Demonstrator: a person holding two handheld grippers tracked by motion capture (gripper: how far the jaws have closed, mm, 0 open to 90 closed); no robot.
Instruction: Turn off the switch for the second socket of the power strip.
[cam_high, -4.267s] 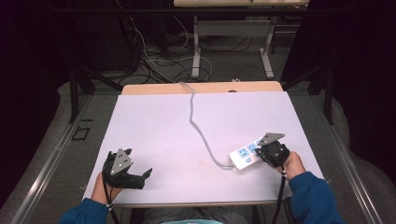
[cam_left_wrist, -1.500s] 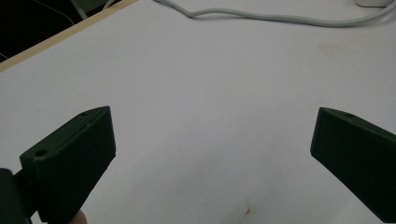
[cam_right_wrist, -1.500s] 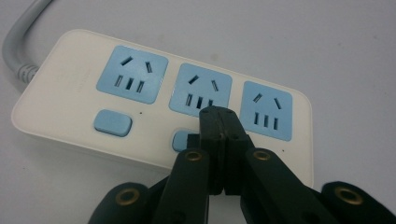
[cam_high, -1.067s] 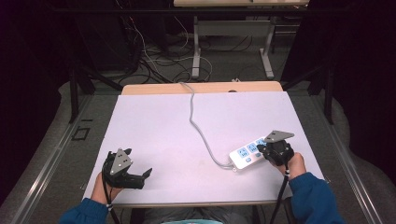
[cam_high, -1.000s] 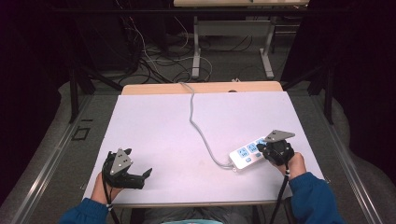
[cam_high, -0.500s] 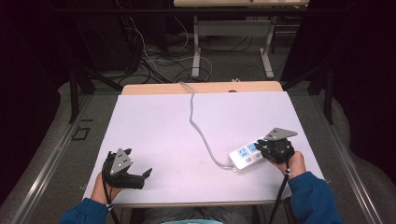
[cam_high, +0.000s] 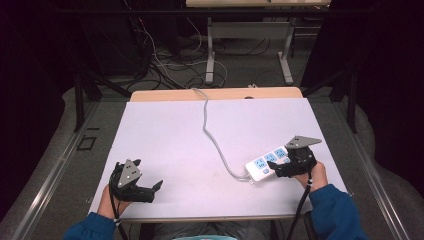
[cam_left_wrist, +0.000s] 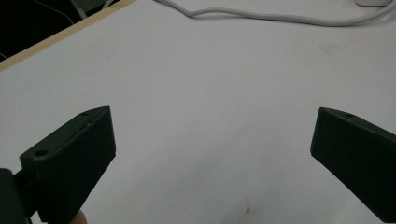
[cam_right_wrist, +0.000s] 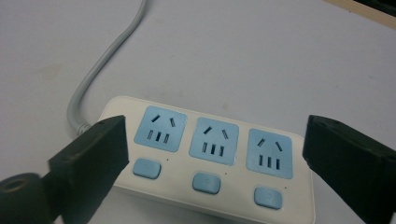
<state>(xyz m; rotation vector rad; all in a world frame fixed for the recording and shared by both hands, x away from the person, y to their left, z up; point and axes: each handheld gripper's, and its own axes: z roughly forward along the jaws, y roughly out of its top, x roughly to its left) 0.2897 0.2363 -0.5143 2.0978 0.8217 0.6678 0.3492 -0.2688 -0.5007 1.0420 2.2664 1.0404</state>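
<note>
Power strip (cam_high: 266, 163) lies at the table's (cam_high: 170, 135) right front, long axis crossways between the wide-open jaws of the right gripper (cam_right_wrist: 215, 158) directly over it, gripping nothing, while the left gripper (cam_high: 150, 188), equally spread and empty, sits well apart.

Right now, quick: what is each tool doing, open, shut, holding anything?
Left tool: open, holding nothing, over bare table.
Right tool: open, jaws either side of the power strip, not clamped on it.
</note>
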